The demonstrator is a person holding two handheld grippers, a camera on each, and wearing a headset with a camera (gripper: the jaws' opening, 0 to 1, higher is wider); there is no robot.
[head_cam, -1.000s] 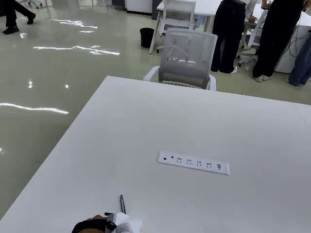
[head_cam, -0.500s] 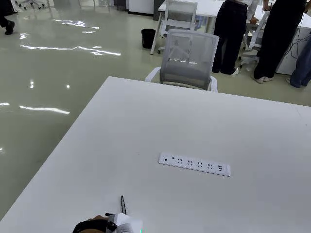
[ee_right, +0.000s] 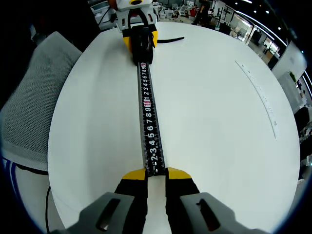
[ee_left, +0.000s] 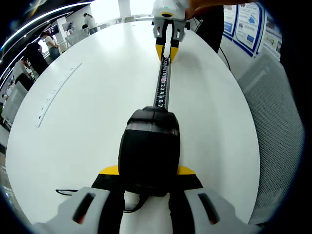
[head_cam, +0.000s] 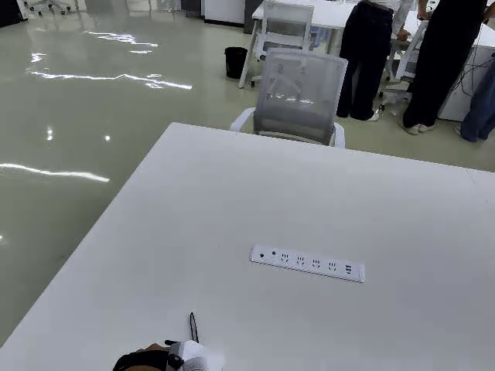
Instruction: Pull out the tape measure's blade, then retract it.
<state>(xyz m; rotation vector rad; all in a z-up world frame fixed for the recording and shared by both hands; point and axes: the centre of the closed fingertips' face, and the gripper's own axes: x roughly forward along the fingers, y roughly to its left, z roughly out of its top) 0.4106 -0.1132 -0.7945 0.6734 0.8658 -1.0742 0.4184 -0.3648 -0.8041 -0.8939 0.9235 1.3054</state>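
One tape measure (ee_left: 148, 148), one power strip (head_cam: 307, 262), one white table (ee_left: 87, 122), two grippers. Black and rounded, low at centre of the left gripper view, clamped between the yellow-tipped jaws of the left gripper (ee_left: 148, 171); black blade (ee_right: 148, 124) with white numerals, extended flat on the table. Long axis straight up the frame, blade end pinched by the right gripper (ee_right: 155, 174) at bottom centre of its own view.

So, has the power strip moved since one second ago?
No. The power strip lies at the same place relative to the table's edges; only the camera shifted slightly.
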